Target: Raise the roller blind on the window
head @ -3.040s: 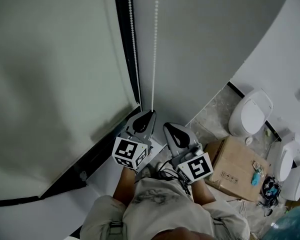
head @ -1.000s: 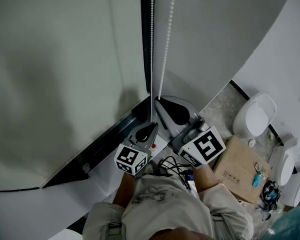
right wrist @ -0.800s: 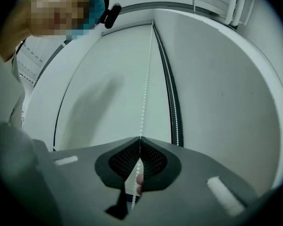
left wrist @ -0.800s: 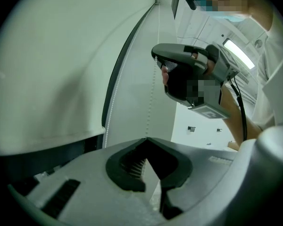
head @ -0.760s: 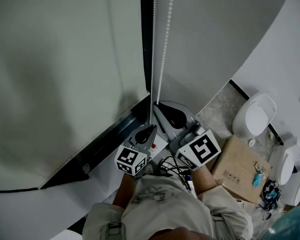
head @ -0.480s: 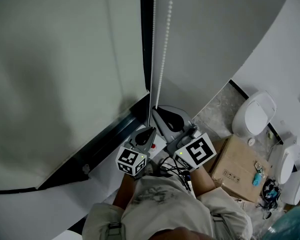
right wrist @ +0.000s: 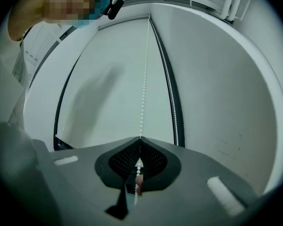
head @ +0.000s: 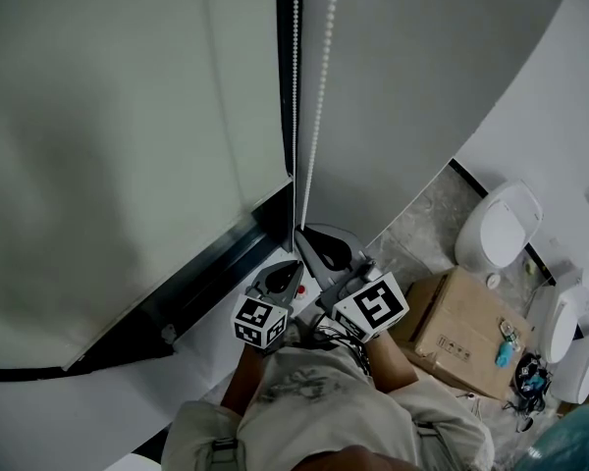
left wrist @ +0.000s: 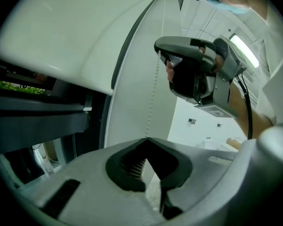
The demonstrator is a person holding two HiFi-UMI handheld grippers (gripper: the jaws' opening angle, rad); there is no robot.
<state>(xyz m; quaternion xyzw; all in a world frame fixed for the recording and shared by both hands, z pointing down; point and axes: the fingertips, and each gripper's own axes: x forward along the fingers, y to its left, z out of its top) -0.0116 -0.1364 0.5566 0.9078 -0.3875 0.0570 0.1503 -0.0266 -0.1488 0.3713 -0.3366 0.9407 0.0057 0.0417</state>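
**Both hand-held grippers closed on the bead chain beside the blind**

The right hand-held gripper (right wrist: 140,140) has its jaws closed on one strand of the bead chain (right wrist: 143,88). Some beads show between the pads, behind the tips. The left hand-held gripper (left wrist: 145,139) is just below it, and its jaws are closed as well. The same strand comes down exactly to the place where its tips meet. The two grippers are near each other, in front of the person's body.

The roller blind (head: 128,116) hangs to the left of the chain. The upright of the dark window frame (head: 285,86) stands between the blind and the chain, and the second strand runs just beside it. To the right is a plain wall (head: 422,67). On the floor, well apart from the grippers, are a toilet (head: 493,226) and a cardboard box (head: 461,330).

The chain hangs upright, with its long axis vertical, and it comes from above down into the jaws.
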